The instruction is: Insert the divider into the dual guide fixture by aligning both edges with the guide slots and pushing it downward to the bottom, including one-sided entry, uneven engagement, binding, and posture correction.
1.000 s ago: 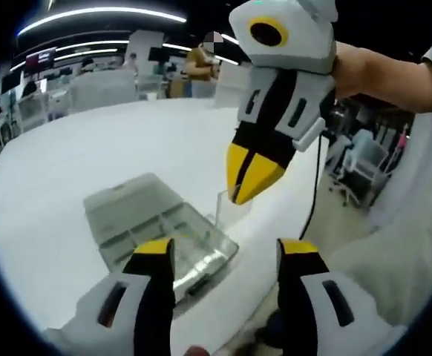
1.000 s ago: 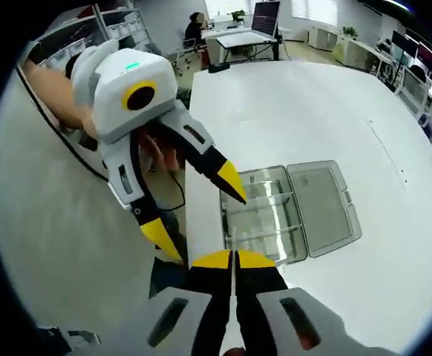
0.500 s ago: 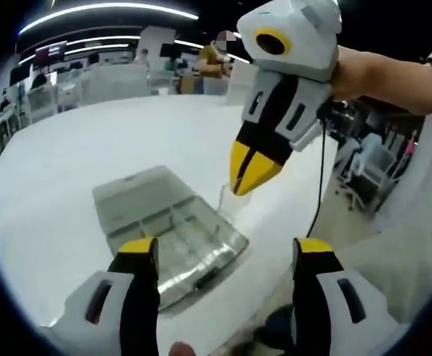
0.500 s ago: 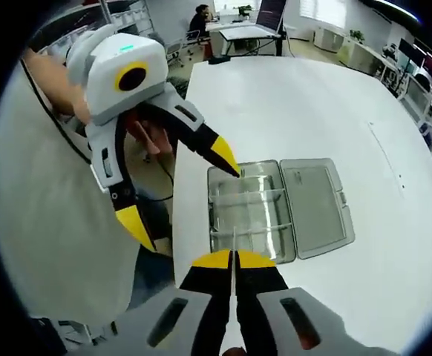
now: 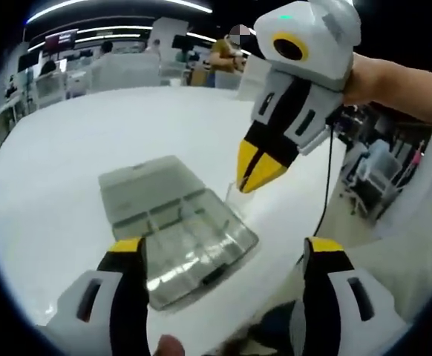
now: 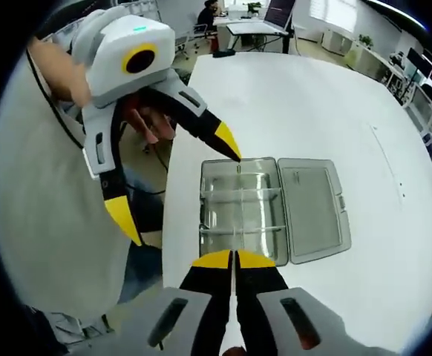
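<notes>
1. A clear box (image 6: 240,211) sits near the tabletop (image 6: 327,111) edge closest to the person, its lid (image 6: 316,208) swung open flat beside it. In the left gripper view the box (image 5: 190,241) and its lid (image 5: 145,185) lie between that view's own jaws and the other tool.
2. Right gripper (image 6: 234,259): jaws pressed together on a thin clear divider (image 6: 235,233), which stands edge-on and runs from the tips up over the box. In the left gripper view the right gripper (image 5: 257,174) hangs over the box's near corner, the divider (image 5: 234,199) a faint clear sheet below its tips.
3. Left gripper (image 5: 223,252): jaws spread wide, nothing between them. In the right gripper view the left gripper (image 6: 179,185) has one yellow tip at the box's far rim and the other off the tabletop edge.
4. Whether the divider touches the box's slots: cannot tell.
5. Ribs cross the box interior.
</notes>
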